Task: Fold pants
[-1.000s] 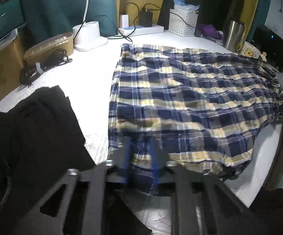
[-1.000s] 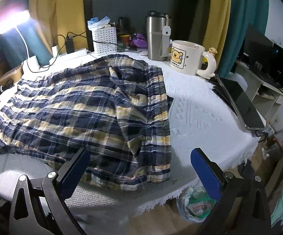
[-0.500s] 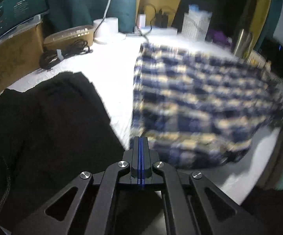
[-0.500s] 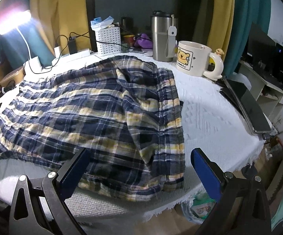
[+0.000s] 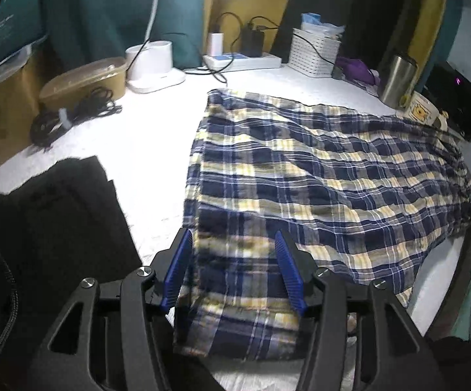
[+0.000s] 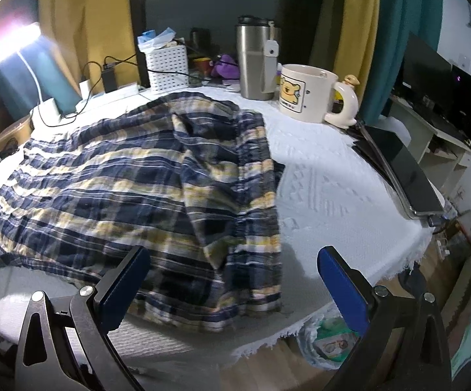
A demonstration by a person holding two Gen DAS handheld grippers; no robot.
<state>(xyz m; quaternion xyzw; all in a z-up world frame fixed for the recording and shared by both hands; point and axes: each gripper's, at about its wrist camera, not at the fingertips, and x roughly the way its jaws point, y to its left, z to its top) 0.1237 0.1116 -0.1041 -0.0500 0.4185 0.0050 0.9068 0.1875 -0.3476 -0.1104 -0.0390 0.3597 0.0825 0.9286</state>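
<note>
**Pants flat on counter, both tools free**

While the left tool is opening, its blue pads stand apart over the near hem of the plaid pants; cloth lies between the pads, but neither pad presses on it. Nothing is gripped.

Right tool: jaws spread wide, holding nothing. It hangs above the near edge of the pants at the waistband end, with cloth showing between its fingers and below them.

Pants: navy, yellow and white plaid, spread lengthwise across the white cloth covering the counter. In the right wrist view the waistband end is rumpled, with one flap folded back over itself; the legs run off toward the left. The near edge lies close to the counter's front rim.

Other items:
- black garment lying left of the pants, apart from them
- steel tumbler and bear mug at the back, past the waistband
- white basket beside a power strip
- coiled black cable in front of a tan container
- laptop at the counter's right edge
</note>
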